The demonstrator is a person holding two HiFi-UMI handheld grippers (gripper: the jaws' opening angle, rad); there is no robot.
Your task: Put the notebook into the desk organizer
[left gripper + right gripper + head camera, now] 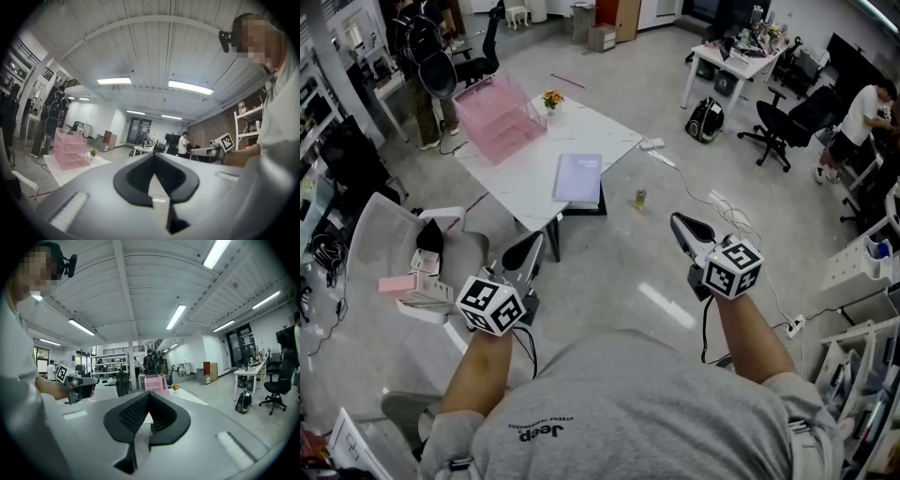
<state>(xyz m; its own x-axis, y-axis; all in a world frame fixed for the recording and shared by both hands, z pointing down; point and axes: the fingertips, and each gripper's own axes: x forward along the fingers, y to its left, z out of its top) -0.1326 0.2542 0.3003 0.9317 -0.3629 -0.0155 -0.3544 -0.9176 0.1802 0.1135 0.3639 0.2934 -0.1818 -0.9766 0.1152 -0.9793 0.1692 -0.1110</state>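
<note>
In the head view a white desk (581, 131) stands on the grey floor ahead of the person, turned corner-on. The purple notebook (578, 177) lies flat and closed along the desk's near right edge, well apart from the pink desk organizer (499, 116), which sits at the far left corner. A small pot of flowers (551, 98) stands by the far edge, just beside the organizer. A small can (640, 198) stands on the floor off the desk's right corner. The left gripper (532, 246) and the right gripper (678, 223) are held out in the air short of the desk's near corner, neither touching anything. In the left gripper view the left gripper (153, 157) has its fingers closed together with nothing between them. Beyond them the organizer (70, 149) and flowers (93, 152) show on the desk (61, 171) at the left. In the right gripper view the right gripper (149, 394) also has its fingers closed on nothing. The organizer (156, 382) and flowers (176, 386) stand straight ahead past the tips, and the left gripper (79, 385) shows at the left.
</note>
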